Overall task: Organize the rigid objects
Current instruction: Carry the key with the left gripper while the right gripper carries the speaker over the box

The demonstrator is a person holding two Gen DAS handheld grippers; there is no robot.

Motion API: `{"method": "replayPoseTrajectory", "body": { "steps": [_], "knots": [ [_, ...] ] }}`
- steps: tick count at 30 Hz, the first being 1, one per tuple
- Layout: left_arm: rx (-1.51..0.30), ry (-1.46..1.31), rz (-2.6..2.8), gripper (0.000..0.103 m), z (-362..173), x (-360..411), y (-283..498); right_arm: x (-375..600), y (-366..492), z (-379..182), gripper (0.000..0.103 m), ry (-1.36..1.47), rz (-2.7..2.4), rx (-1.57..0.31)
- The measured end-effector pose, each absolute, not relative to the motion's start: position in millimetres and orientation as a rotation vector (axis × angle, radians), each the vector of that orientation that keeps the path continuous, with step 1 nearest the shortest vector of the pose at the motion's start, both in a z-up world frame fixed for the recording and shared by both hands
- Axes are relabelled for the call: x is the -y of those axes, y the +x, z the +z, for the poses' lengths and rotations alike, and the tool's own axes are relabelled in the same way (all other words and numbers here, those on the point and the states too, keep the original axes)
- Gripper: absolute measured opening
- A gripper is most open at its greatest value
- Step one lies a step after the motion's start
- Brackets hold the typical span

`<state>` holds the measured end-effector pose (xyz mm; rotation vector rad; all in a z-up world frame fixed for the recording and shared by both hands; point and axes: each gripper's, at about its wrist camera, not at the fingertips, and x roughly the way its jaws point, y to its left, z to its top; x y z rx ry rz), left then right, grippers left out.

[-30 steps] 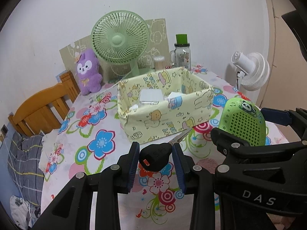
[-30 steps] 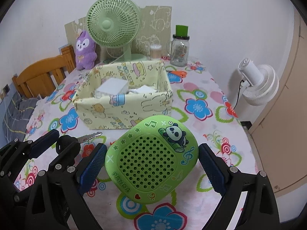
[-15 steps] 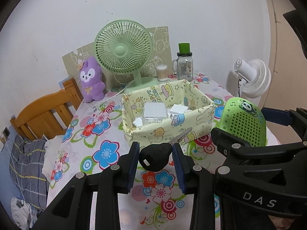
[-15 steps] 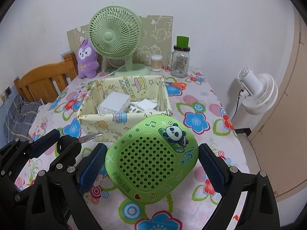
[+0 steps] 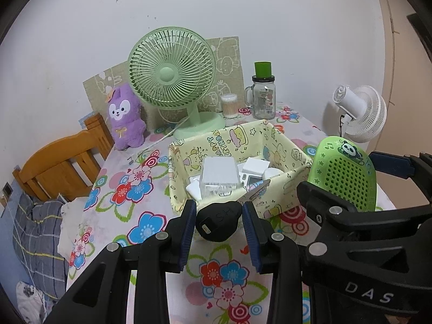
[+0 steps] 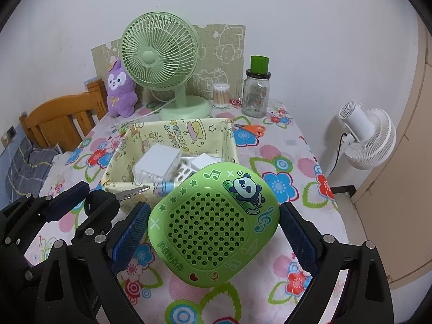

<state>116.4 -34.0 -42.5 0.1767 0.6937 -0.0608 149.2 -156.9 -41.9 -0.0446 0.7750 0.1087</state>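
The left gripper (image 5: 218, 225) clamps the key (image 5: 218, 224), the right gripper (image 6: 213, 229) clamps the green speaker (image 6: 213, 224), and the fabric box (image 6: 118, 172) lies just ahead of both

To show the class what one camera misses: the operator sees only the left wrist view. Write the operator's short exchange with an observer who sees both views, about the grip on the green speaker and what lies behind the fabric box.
Operator: Is the green perforated plastic panda speaker held on both sides?
Observer: Yes. The right gripper has a blue pad pressed on each edge.
Operator: Anything behind the yellow cartoon-print fabric box?
Observer: Orange-handled scissors lie on the flowered tablecloth by the box's far right corner.
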Motion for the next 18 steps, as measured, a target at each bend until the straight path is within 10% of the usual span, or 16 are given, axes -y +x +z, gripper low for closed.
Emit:
{"method": "replayPoseTrajectory", "body": {
  "steps": [18],
  "knots": [
    [-0.732, 0.110, -0.053, 0.036, -41, 33, 169, 155, 188, -34, 0.096, -0.032, 0.123, -0.736]
  ]
}}
